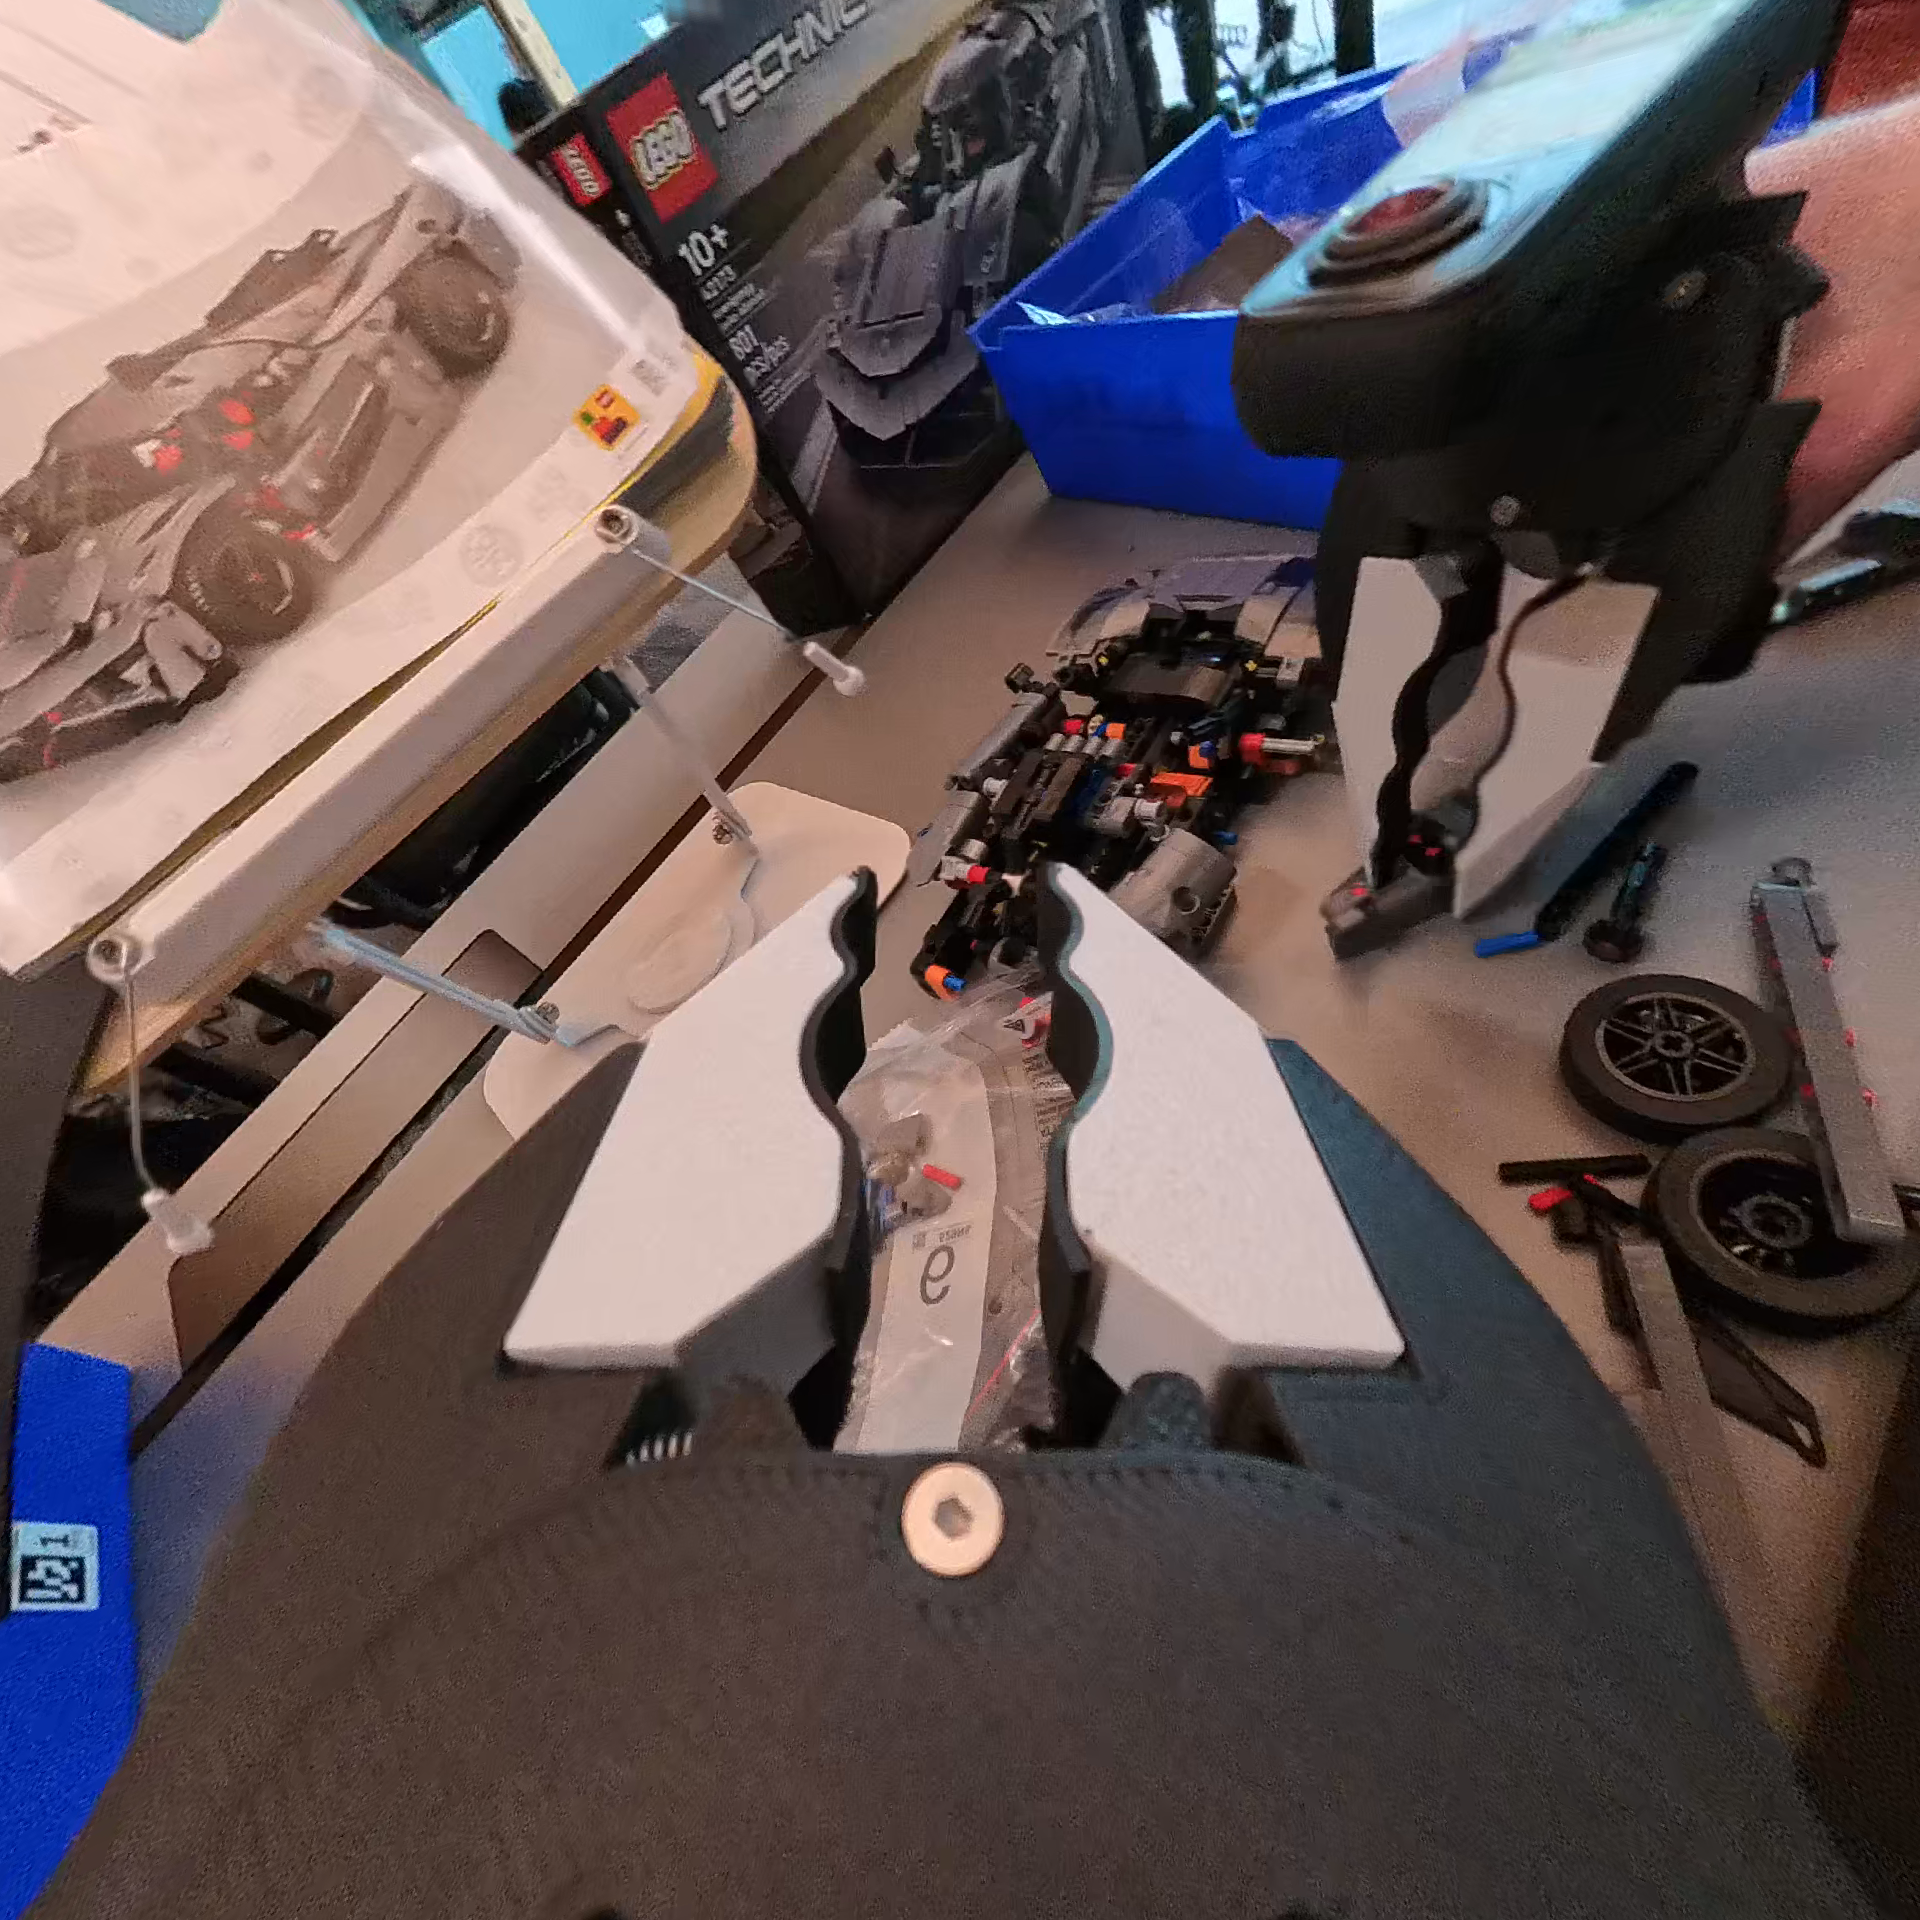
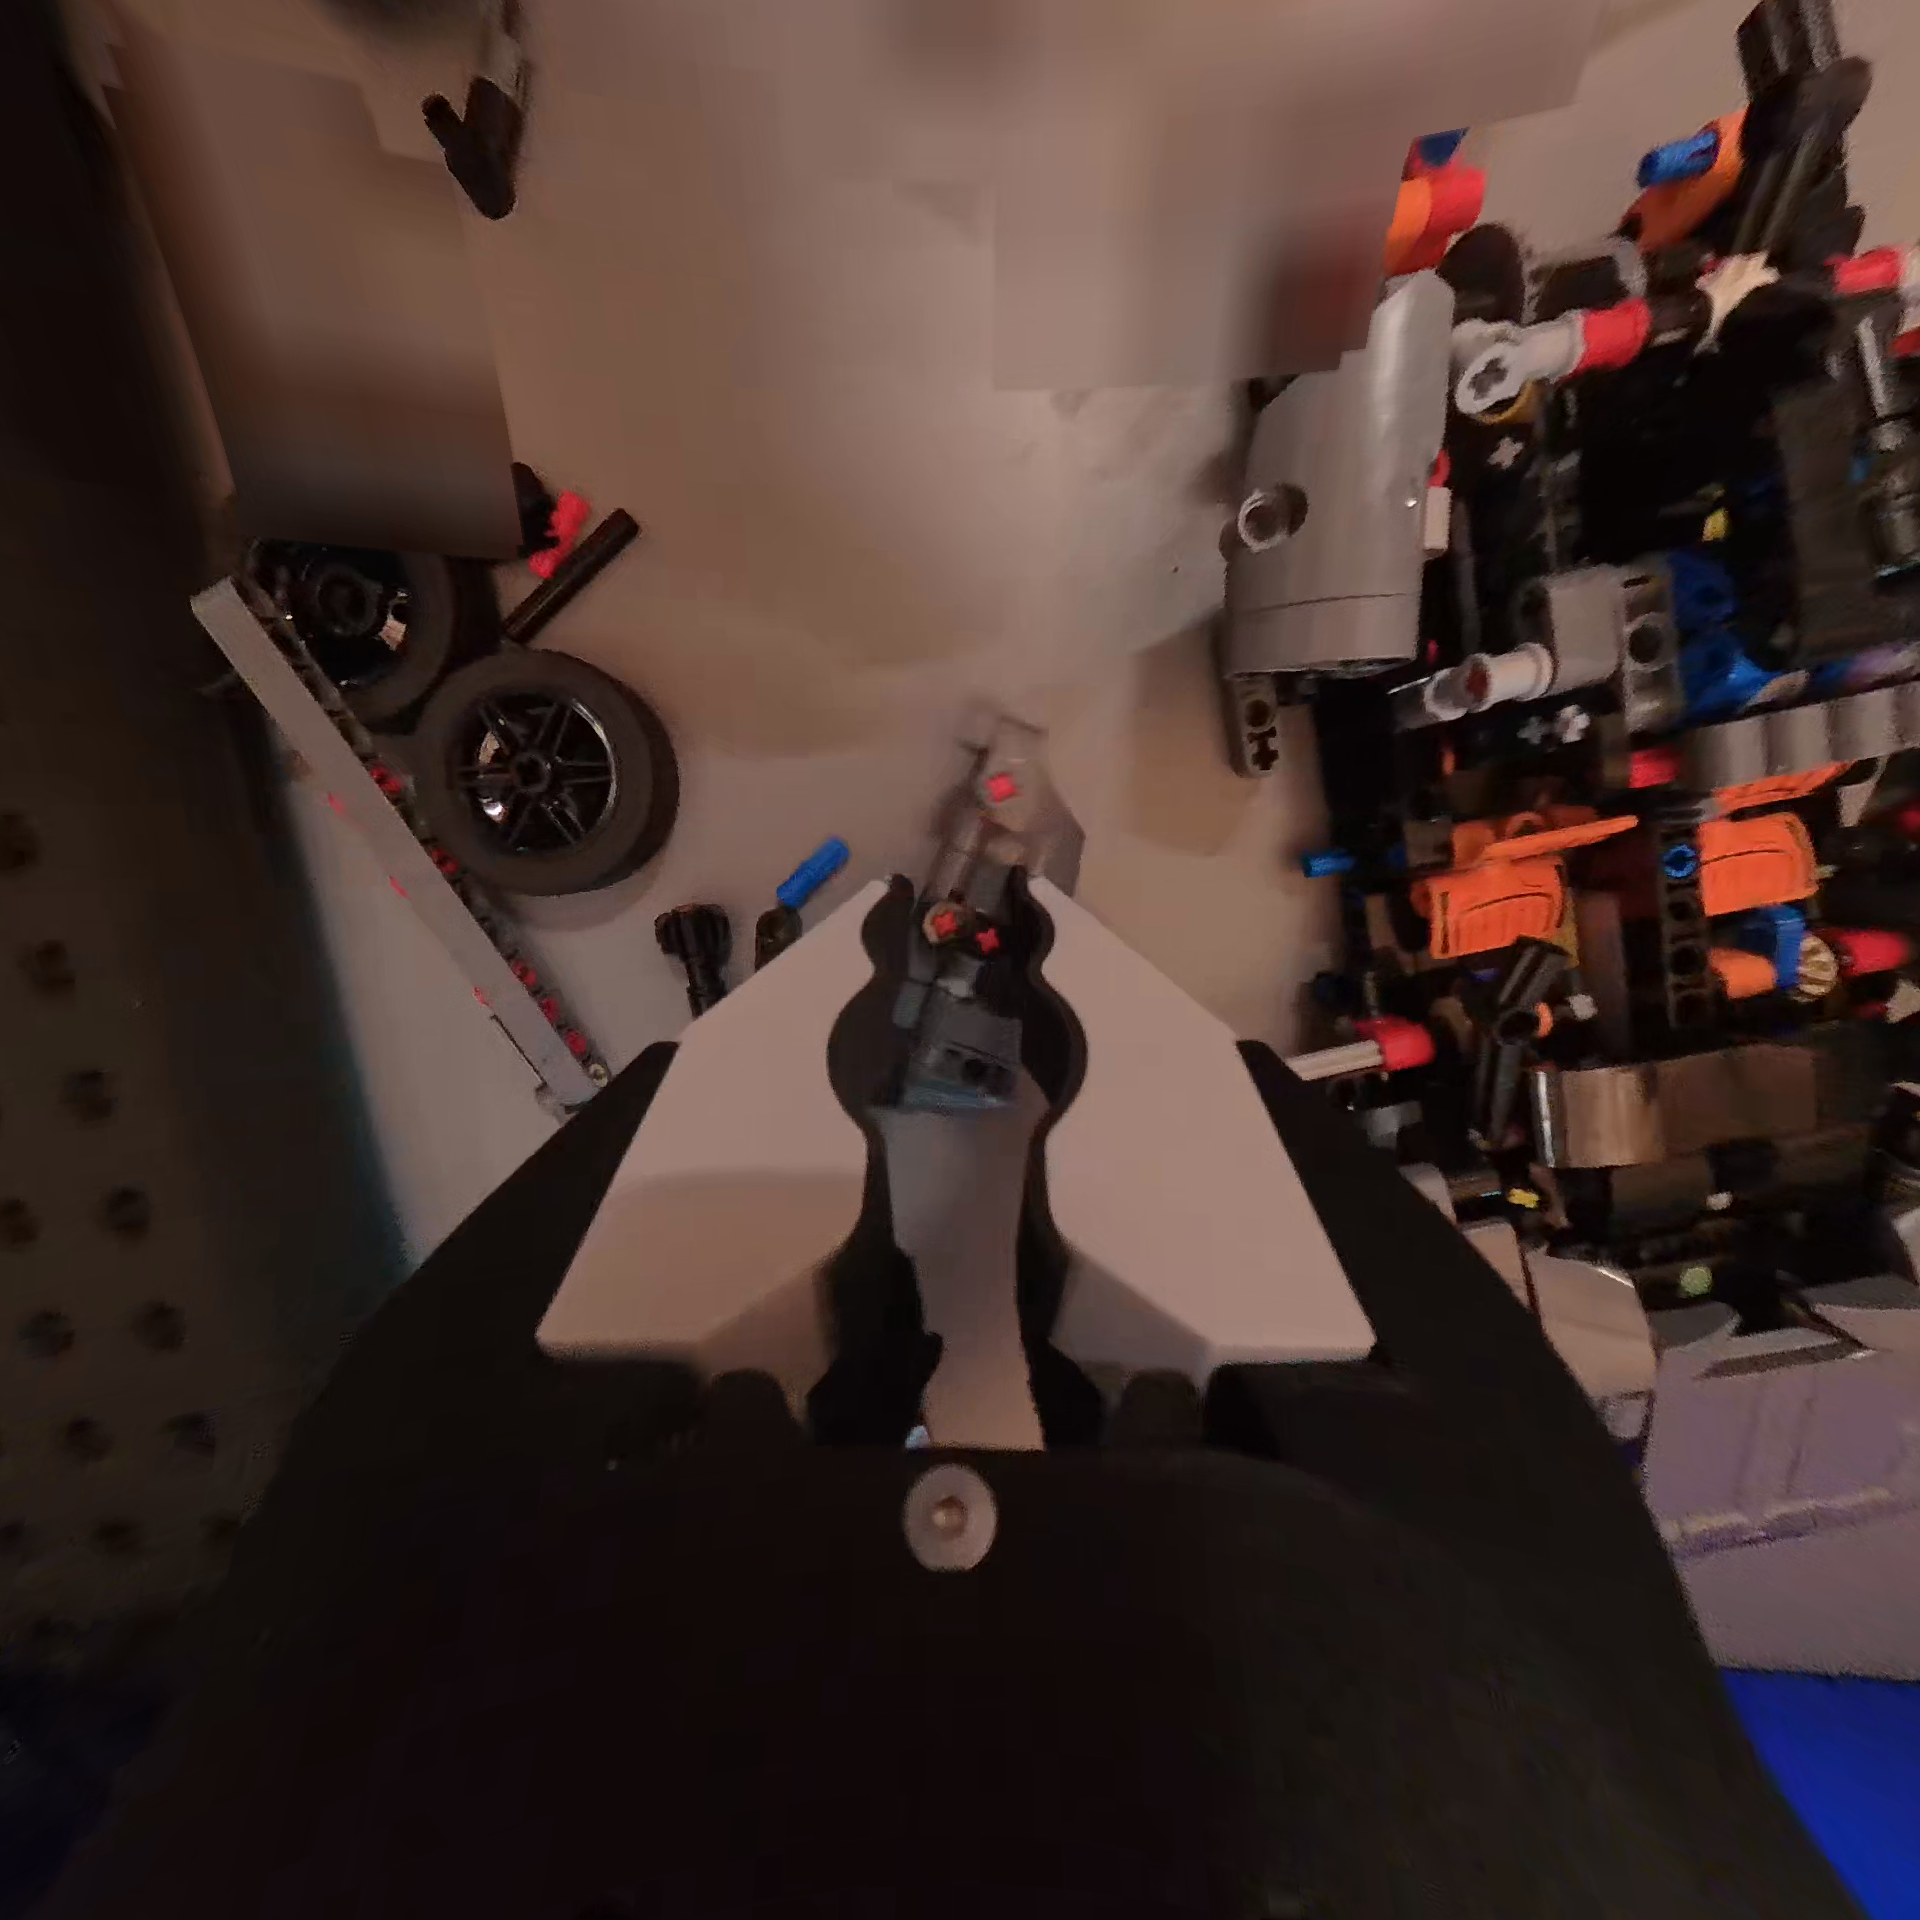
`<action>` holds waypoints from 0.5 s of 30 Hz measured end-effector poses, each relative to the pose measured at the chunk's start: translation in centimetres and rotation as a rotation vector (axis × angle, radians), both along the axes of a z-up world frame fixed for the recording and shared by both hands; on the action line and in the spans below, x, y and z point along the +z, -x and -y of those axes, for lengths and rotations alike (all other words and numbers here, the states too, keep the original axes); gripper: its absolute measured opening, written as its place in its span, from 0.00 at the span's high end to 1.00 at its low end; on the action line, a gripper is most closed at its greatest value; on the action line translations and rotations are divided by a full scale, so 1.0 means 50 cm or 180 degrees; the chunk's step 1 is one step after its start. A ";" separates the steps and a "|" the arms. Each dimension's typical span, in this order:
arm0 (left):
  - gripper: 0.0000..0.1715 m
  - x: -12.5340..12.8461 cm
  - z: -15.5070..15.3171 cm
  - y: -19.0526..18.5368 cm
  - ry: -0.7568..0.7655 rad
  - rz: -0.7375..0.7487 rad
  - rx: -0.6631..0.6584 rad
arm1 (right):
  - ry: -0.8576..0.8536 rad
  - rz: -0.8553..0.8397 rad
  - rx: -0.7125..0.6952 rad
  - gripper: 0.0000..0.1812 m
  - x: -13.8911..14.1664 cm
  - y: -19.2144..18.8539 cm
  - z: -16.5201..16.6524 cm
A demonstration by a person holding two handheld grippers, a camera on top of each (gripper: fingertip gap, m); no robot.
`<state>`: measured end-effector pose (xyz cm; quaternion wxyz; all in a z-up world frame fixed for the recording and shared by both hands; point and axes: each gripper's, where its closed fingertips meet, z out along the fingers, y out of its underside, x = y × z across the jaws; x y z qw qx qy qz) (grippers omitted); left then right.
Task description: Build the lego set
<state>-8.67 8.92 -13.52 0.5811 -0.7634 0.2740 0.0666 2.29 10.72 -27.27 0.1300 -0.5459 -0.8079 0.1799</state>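
Nearby, two loose wheels (image 2: 549, 771).

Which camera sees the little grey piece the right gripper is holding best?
The right wrist view: the little grey piece sits close-up between its fingers. The left wrist view shows it far off, small, partly hidden.

Left tongs (image 1: 956, 914) hang parted over a clear parts bag (image 1: 951, 1174); right tongs (image 1: 1403, 883) grip a small grey assembly (image 1: 1387, 899) beside the half-built car (image 1: 1122, 769) on the desk (image 1: 1403, 1091).

Right gripper (image 2: 956, 904) fingers clamped; left gripper (image 1: 961, 883) fingers parted.
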 end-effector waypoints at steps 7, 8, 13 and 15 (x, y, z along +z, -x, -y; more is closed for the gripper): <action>0.83 -0.020 0.003 -0.040 0.0111 -0.0051 -0.0276 | 0.0562 -0.0907 0.0127 0.92 0.108 0.025 0.028; 0.83 -0.019 0.006 -0.049 0.0129 0.0028 -0.0352 | 0.0663 -0.1144 0.0129 0.92 0.138 0.031 0.029; 0.78 -0.015 0.030 -0.127 0.0486 0.0916 -0.1069 | 0.1228 -0.2014 0.0399 0.92 0.255 0.027 0.059; 0.77 -0.004 0.033 -0.145 0.0502 0.1147 -0.1250 | 0.1304 -0.2148 0.0501 0.92 0.269 0.031 0.074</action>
